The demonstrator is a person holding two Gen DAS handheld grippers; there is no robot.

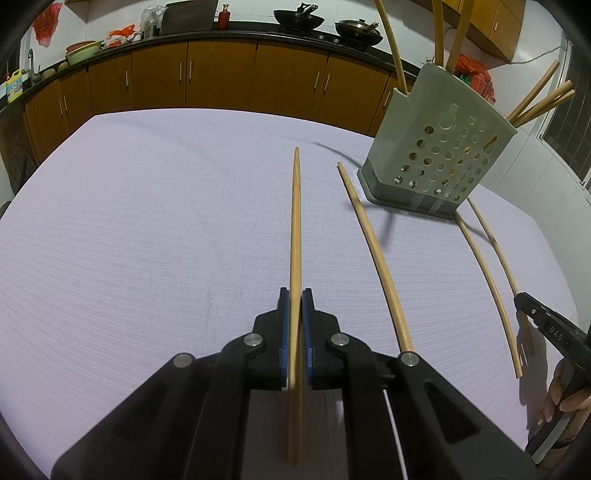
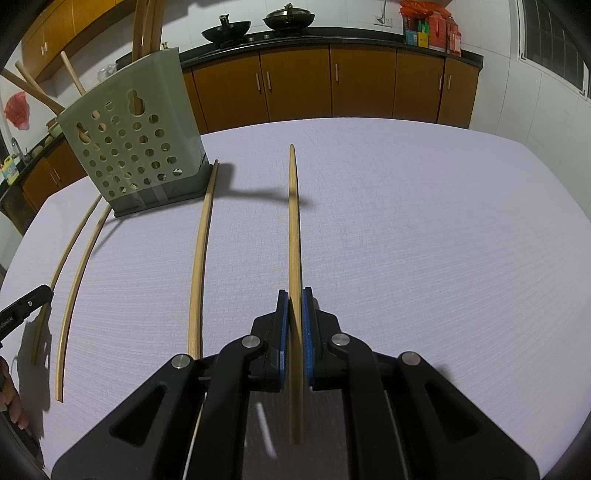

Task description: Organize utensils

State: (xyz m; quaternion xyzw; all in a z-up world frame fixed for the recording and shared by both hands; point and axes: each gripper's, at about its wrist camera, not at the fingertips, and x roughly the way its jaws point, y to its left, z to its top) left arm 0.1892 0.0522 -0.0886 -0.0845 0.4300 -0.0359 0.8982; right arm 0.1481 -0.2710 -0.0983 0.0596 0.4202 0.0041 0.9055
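My left gripper [image 1: 294,295] is shut on a bamboo chopstick [image 1: 295,221] that runs straight ahead, its tip raised over the lilac tablecloth. My right gripper [image 2: 294,295] is likewise shut on another chopstick [image 2: 294,221]. Two loose chopsticks [image 1: 373,258] [image 1: 484,273] lie on the cloth between them. A grey-green perforated utensil holder [image 1: 439,147] [image 2: 133,147] stands further back with several chopsticks upright in it. The right gripper's tip [image 1: 519,300] shows at the left wrist view's right edge, and the left gripper's tip [image 2: 46,290] at the right wrist view's left edge.
The table [image 1: 147,221] is covered by a lilac cloth. Behind it run orange kitchen cabinets [image 1: 221,77] under a dark counter with woks [image 1: 299,16] and bottles. A person's fingers [image 1: 561,398] show at the frame edge. A window [image 2: 554,44] is at the right.
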